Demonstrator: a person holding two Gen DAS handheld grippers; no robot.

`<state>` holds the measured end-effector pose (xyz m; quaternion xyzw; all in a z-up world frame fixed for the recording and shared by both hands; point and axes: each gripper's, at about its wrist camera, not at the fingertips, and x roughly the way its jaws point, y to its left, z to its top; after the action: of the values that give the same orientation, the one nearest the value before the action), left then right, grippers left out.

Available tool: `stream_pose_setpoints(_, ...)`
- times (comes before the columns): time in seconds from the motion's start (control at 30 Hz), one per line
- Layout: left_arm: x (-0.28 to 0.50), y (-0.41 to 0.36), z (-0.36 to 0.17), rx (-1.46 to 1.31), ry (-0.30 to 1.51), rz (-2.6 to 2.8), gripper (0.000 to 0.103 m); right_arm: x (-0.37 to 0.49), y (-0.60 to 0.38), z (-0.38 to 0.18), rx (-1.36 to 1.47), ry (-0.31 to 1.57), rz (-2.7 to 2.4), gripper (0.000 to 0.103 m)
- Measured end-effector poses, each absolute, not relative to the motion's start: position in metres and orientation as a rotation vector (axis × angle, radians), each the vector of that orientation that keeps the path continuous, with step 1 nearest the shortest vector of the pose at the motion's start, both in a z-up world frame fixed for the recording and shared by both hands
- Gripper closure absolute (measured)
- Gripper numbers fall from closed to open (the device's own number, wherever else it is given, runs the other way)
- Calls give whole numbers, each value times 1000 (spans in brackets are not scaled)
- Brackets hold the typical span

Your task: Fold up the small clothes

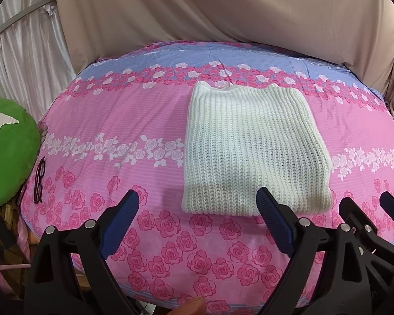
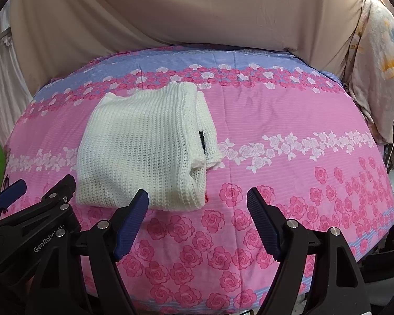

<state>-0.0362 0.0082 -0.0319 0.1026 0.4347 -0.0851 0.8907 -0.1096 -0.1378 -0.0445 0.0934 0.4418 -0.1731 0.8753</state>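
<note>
A white ribbed knit garment lies folded into a compact rectangle on the pink rose-print bed cover. In the right wrist view the garment shows a folded sleeve along its right side. My left gripper is open and empty, held just short of the garment's near edge. My right gripper is open and empty near the garment's near right corner. Each gripper shows at the edge of the other's view: the right gripper and the left gripper.
Dark-framed glasses lie at the bed's left edge beside a green cushion. A beige sheet hangs behind the bed. Pale bedding is piled at the far right.
</note>
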Motion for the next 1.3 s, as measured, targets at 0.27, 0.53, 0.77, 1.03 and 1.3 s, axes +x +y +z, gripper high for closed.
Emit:
stream_pose_setpoints(0.27, -36, 8, -33, 215, 903, -177, 15, -109, -138, -45, 193, 923, -361, 27)
stream_pose_setpoints(0.53, -32, 7, -36, 218, 908, -176, 16, -108, -137, -45, 193, 925, -360, 27)
stream_pose_setpoints(0.77, -31, 3, -38, 227, 910, -179, 19, -107, -140, -46, 190, 930, -357, 27)
stream_pose_setpoints(1.03, -29, 0, -41, 232, 915, -178, 19, -106, -146, -49, 184, 937, -351, 27)
stream_pose_setpoints(1.3, -28, -3, -41, 243, 897, -170, 22, -105, -150, -52, 184, 947, -348, 27)
